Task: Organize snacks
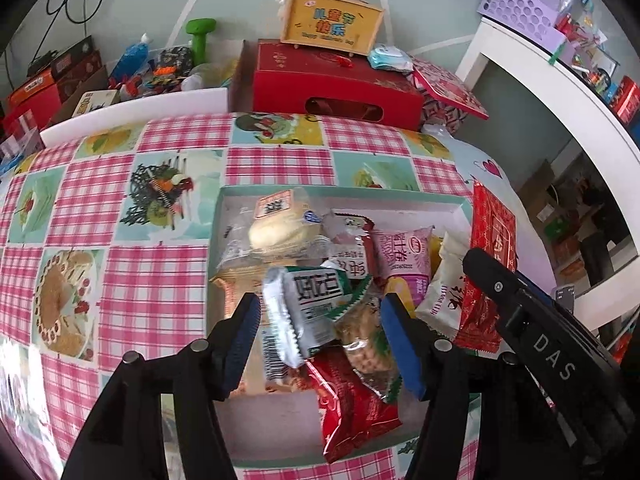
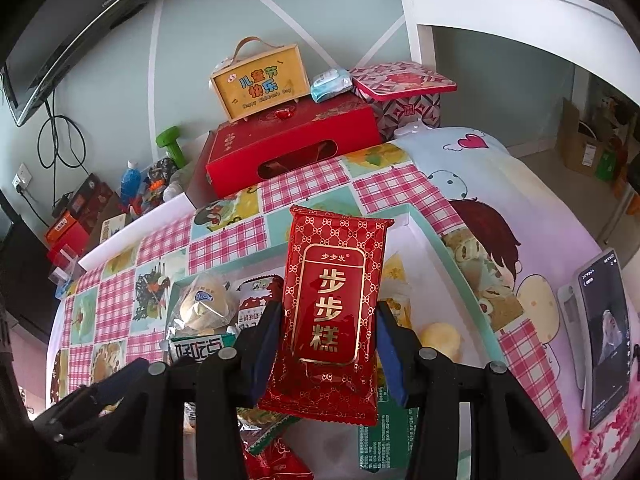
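Note:
A shallow teal-rimmed tray (image 1: 344, 193) on the checked tablecloth holds several snack packets. My left gripper (image 1: 320, 340) hovers open over the pile. A white-and-green packet (image 1: 312, 304) and a clear biscuit packet (image 1: 368, 344) lie loose between its blue pads. A wrapped round bun (image 1: 276, 232), a pink packet (image 1: 400, 256) and a red packet (image 1: 352, 404) lie around them. My right gripper (image 2: 326, 344) is shut on a red packet with gold characters (image 2: 332, 300), held upright above the tray's rim (image 2: 452, 256). The left wrist view shows that packet (image 1: 494, 232) at the tray's right edge.
At the table's far edge a red gift box (image 1: 332, 84) carries a yellow handled box (image 1: 328, 20), with a patterned tin (image 1: 444, 88) beside it. A phone (image 2: 604, 340) lies on the cloth to the right. A white shelf (image 1: 560, 80) stands far right.

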Demonstrator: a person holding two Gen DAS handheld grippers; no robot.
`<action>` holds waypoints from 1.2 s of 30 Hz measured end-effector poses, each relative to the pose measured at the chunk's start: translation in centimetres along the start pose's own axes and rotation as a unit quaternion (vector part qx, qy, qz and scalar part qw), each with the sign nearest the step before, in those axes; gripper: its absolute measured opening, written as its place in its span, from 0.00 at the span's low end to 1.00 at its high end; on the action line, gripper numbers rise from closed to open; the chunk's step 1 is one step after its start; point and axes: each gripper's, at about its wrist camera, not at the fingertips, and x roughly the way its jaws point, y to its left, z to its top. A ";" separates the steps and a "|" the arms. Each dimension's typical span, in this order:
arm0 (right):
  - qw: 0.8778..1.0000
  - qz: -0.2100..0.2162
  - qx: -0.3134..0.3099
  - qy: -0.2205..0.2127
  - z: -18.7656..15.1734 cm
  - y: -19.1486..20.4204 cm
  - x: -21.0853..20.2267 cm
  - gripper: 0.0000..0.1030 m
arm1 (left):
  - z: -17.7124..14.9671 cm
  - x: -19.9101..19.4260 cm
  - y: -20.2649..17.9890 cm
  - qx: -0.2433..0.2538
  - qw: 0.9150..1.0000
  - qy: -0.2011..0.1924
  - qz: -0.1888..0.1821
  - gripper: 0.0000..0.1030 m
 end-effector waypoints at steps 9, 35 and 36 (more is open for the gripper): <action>1.000 -0.005 -0.013 0.006 -0.2 0.5 0.2 0.57 | 0.6 -1.5 3.1 -0.057 0.998 -0.013 0.025 0.62; 0.997 -0.048 -0.059 0.017 -0.9 2.0 1.2 1.00 | 0.0 1.5 8.6 -0.104 0.981 0.010 0.162 1.00; 0.997 -0.049 -0.061 0.016 -0.9 2.1 1.3 1.00 | 0.1 1.5 8.7 -0.104 0.982 0.011 0.161 1.00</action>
